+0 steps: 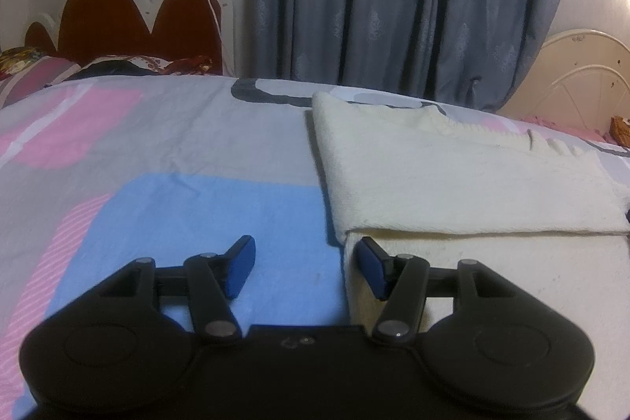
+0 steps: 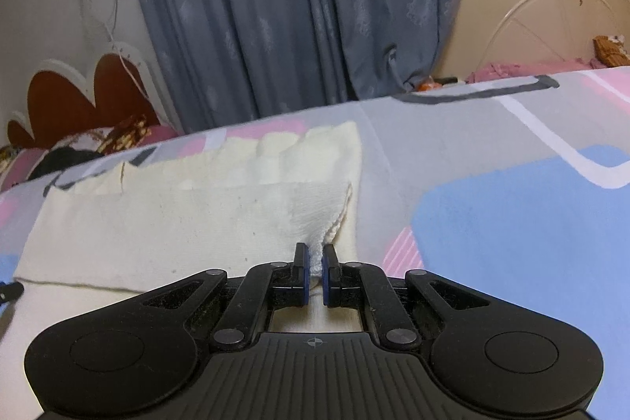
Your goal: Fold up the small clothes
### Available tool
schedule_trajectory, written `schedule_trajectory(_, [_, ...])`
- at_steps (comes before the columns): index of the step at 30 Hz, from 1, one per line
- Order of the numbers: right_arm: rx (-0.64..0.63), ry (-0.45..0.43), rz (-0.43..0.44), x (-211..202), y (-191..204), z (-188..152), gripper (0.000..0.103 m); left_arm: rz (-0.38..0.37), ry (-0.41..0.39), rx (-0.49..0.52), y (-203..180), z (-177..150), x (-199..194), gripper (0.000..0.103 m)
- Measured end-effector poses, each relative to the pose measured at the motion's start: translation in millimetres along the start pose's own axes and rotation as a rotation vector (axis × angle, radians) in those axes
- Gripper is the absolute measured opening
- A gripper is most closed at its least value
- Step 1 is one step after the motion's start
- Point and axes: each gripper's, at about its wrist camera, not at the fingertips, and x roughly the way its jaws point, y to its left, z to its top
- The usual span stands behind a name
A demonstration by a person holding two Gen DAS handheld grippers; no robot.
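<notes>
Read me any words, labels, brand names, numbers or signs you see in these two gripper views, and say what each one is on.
No readable text in either view.
Right gripper body: a small crosshair symbol, not a word.
Left gripper body: a small embossed mark, too blurred to read.
Cream knitted garment: no label visible.
Pink, blue and grey patterned bedsheet: shapes only, no lettering.

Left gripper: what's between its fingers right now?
Nothing gripped: the left gripper is open, with only bedsheet and the cloth edge between its fingers, per the left wrist view.
</notes>
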Motion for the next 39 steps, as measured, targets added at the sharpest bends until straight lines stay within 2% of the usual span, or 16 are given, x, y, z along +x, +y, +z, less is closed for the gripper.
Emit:
schedule_trajectory(2, [0.012, -0.021, -0.012, -8, -2, 2, 0.009, 0.013, -0.05, -0.016, 3, 4, -14, 0.061])
schedule_trajectory(3, [0.014, -0.056, -0.022, -16, -2, 3, 0.014, 0.011, -0.099, -0.005, -1, 6, -23, 0.067])
schedule_trajectory(6, [0.005, -0.086, 0.01, -24, 3, 6, 0.015, -0.049, -0.148, 0.076, -26, 17, -30, 0.072])
schedule_trajectory(9, [-0.035, -0.053, 0.056, -14, 22, 5, 0.015, -0.143, -0.102, 0.121, -54, 23, -14, 0.072])
schedule_trajectory(12, [-0.117, -0.018, 0.081, -2, 43, -3, 0.015, -0.134, -0.028, 0.106, -60, 20, 12, 0.071])
schedule_trajectory(13, [-0.135, -0.001, 0.061, 2, 45, -5, 0.015, -0.125, 0.004, 0.095, -54, 17, 20, 0.071])
schedule_trajectory(15, [-0.12, 0.012, -0.053, 10, 33, -7, 0.013, -0.144, -0.001, 0.086, -44, 18, 15, 0.071])
schedule_trajectory(16, [-0.07, 0.003, -0.047, 8, 22, -4, 0.006, -0.137, -0.014, 0.087, -41, 22, 10, 0.072])
schedule_trajectory(17, [-0.049, -0.004, -0.044, 7, 20, 0, 0.007, -0.138, -0.033, 0.09, -40, 26, 8, 0.073])
schedule_trajectory(19, [-0.09, -0.053, 0.009, 7, 31, 7, 0.007, -0.153, -0.054, 0.091, -40, 38, 13, 0.074])
schedule_trajectory(22, [-0.123, -0.041, 0.109, 24, 59, 17, 0.007, -0.151, -0.058, 0.137, -47, 60, 36, 0.075])
schedule_trajectory(27, [-0.183, 0.022, 0.116, 71, 94, 21, 0.007, -0.132, 0.031, 0.123, -36, 71, 95, 0.081])
schedule_trajectory(29, [-0.173, 0.017, 0.099, 80, 93, 22, 0.007, -0.151, 0.025, 0.061, -20, 73, 96, 0.079])
schedule_trajectory(32, [-0.161, -0.016, 0.112, 75, 92, 25, 0.007, -0.101, -0.001, 0.047, -19, 74, 80, 0.075])
schedule_trajectory(35, [-0.191, -0.038, 0.16, 74, 106, 23, 0.008, -0.147, -0.068, 0.102, -48, 73, 62, 0.079])
schedule_trajectory(39, [-0.234, -0.011, 0.176, 85, 128, 14, 0.009, -0.185, -0.041, 0.212, -88, 57, 65, 0.079])
